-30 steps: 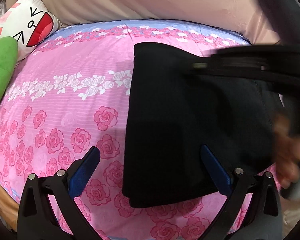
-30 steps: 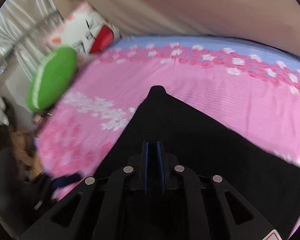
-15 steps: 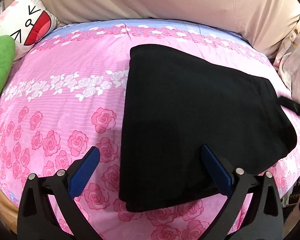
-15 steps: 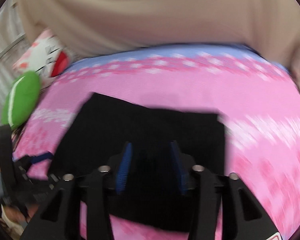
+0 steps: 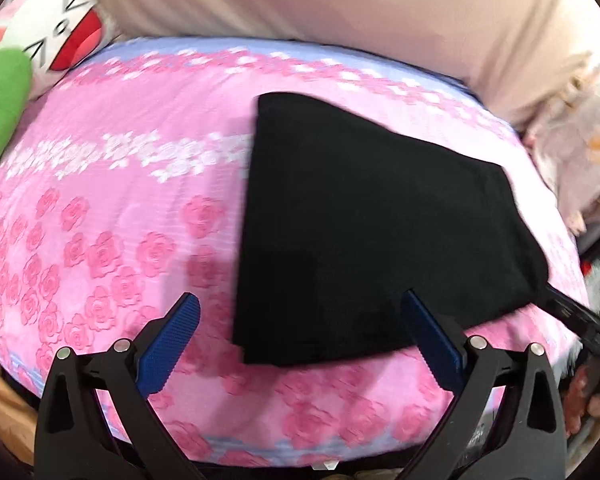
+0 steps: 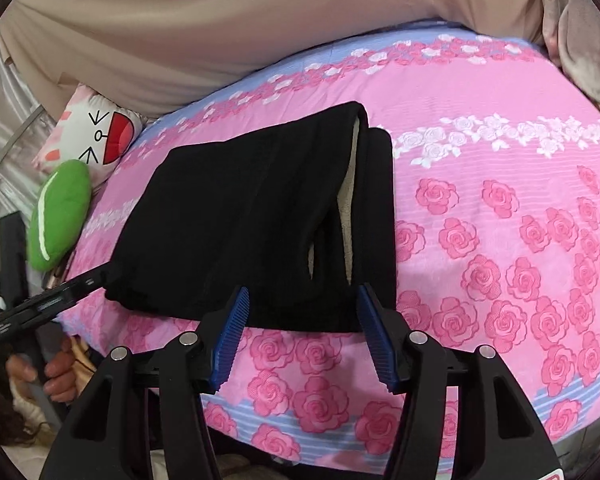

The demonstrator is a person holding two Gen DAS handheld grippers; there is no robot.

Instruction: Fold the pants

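On the bed (image 6: 500, 208), covered by a pink sheet printed with roses, the black pants (image 6: 252, 216) lie folded into a flat bundle near the front edge. From the right wrist view, the folded layers part a little on one side and show a pale lining between them. The right gripper (image 6: 302, 332) hangs just in front of the pants with its jaws released and nothing between the blue pads. The left gripper (image 5: 300, 344) is also spread wide and empty, hovering above the sheet at the near edge of the pants (image 5: 360, 232). A green cushion (image 6: 60, 216) and a white pillow with a cartoon face (image 6: 96, 136) sit at the far side of the bed, the cushion resting against the pillow. Behind the bed hangs a beige curtain (image 6: 220, 32).
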